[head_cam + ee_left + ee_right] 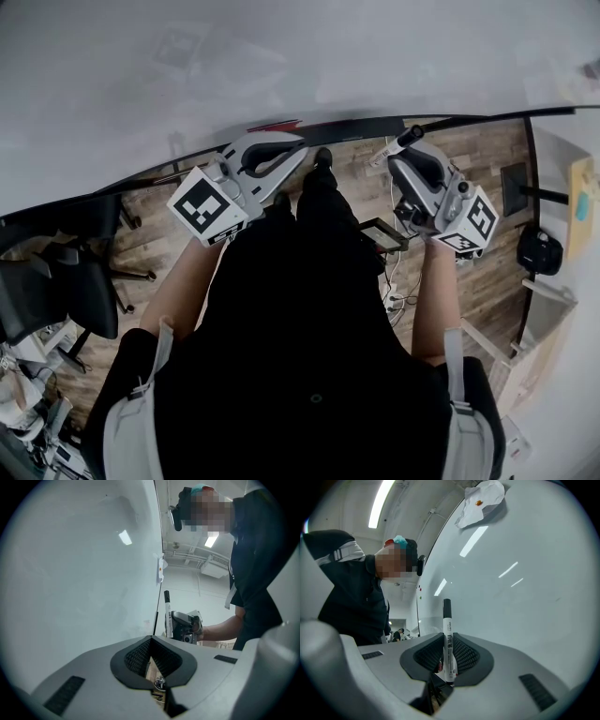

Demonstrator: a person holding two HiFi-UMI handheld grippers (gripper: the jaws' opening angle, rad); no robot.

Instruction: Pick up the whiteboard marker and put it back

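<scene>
The right gripper (pixel 446 645) is clamped on the whiteboard marker (pixel 447 620). The marker's long axis points to twelve o'clock, black end leading, close to the whiteboard (pixel 525 573). At nine o'clock, the left gripper (pixel 151 644) is closed and empty.

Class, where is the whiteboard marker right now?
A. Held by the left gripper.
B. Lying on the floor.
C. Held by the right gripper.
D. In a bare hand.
C: the right gripper view shows the whiteboard marker standing cap-up between the jaws of the right gripper, which are shut on it. The left gripper has its jaws together and empty.
</scene>
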